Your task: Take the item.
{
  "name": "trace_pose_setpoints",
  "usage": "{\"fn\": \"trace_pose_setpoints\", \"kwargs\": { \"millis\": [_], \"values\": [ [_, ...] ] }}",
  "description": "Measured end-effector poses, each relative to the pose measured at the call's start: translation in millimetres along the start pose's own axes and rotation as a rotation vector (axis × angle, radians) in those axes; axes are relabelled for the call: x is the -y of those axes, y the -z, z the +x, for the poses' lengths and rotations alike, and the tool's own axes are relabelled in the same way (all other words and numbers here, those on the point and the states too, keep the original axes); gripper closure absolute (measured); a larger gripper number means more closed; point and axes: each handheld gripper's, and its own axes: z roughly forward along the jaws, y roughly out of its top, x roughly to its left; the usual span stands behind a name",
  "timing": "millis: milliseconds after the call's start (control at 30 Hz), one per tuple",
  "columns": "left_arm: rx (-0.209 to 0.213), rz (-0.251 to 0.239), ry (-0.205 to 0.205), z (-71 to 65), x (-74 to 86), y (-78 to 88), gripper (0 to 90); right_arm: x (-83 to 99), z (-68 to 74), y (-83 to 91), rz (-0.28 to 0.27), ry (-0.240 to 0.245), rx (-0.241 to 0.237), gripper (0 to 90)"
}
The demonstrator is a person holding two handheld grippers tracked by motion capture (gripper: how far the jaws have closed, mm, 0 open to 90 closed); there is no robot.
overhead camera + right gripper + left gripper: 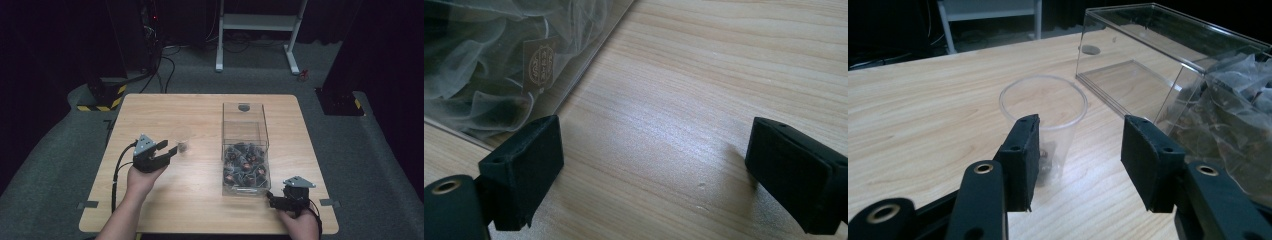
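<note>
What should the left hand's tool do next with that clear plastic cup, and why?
Probably ease forward so the jaws straddle the clear plastic cup, then close. The left tool is open, just short of the upright cup, one jaw in front of its wall, nothing gripped. The cup already holds something small and dark.

Clear plastic cup (1044, 117), upright on table, small dark item inside

Right gripper (656, 170) low over wooden table (704, 90), jaws wide apart, nothing between; clear box (574, 70) at upper left, just beyond left jaw; filmy sachets (479, 60) inside, one with gold-printed tag (540, 62).
</note>
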Motion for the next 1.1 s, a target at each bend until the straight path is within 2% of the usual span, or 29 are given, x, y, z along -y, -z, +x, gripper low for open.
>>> {"fn": "trace_pose_setpoints", "kwargs": {
  "millis": [333, 800, 967, 1100],
  "values": [
    [0.003, 0.057, 0.003, 4.0, 25.3, 7.4, 48.9, 0.0, 0.0, 0.0, 0.0, 0.0, 0.0, 8.2],
    [-0.012, 0.24, -0.014, 8.0, 75.4, 15.4, 43.8, 0.0, -0.2, -0.1, -0.001, 0.004, 0.0, 8.2],
    [-0.034, 0.264, -0.025, 4.2, 86.4, 17.4, 41.5, 0.0, -0.3, -0.1, -0.001, 0.004, 0.0, 8.2],
    [-0.021, 0.295, -0.017, 3.1, 92.6, 14.7, 39.1, 0.0, -0.2, -0.1, -0.001, 0.004, 0.0, 8.2]
  ]
}}
